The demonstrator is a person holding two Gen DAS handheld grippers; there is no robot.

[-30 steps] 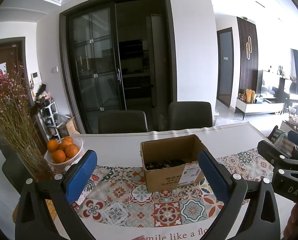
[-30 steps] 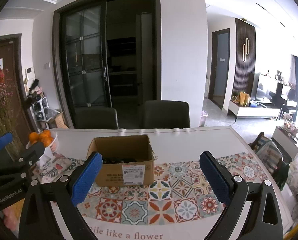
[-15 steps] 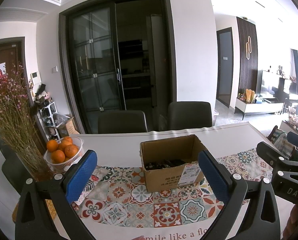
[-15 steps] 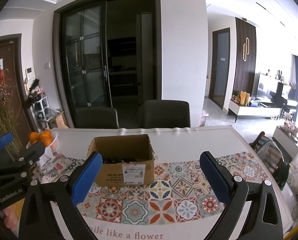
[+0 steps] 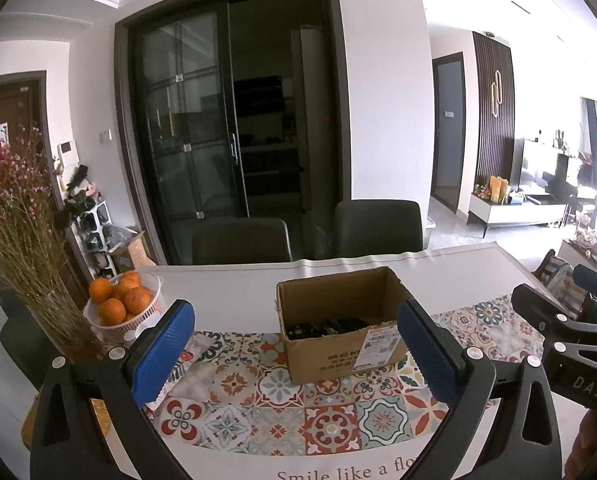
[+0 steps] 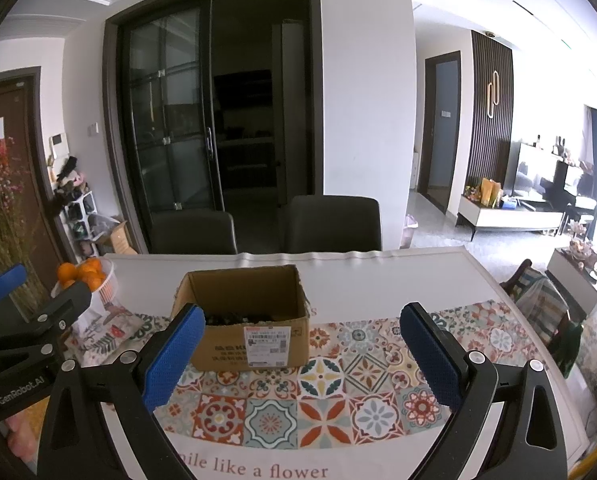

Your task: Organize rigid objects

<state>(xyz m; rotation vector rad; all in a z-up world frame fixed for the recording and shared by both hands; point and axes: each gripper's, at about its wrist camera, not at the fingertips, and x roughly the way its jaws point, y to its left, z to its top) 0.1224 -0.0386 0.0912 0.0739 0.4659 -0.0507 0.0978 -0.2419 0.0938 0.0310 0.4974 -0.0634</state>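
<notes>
Standing on the patterned mat [image 6: 318, 404], mid-table [image 6: 398, 280]: one open box [image 6: 250, 320], label facing the cameras, dark items [image 5: 324, 326] lying in its bottom; what they are cannot be told.

Left gripper [image 5: 296, 354]: fingers spread wide, nothing between the blue pads [image 5: 162, 354], held above the near edge of the mat, apart from the box.

Right gripper [image 6: 298, 358]: likewise wide open and empty, box ahead and slightly to its left, not touching.

Elsewhere on the table: basket of oranges [image 5: 118, 300] and a vase of dried flowers [image 5: 14, 216] at the left; two chairs [image 6: 334, 222] behind.

Progress, as a judgement: no loose rigid objects show on the mat, and neither gripper holds anything. Either the items are already boxed, or sorting from the box is not yet begun; the pictures do not settle which.
</notes>
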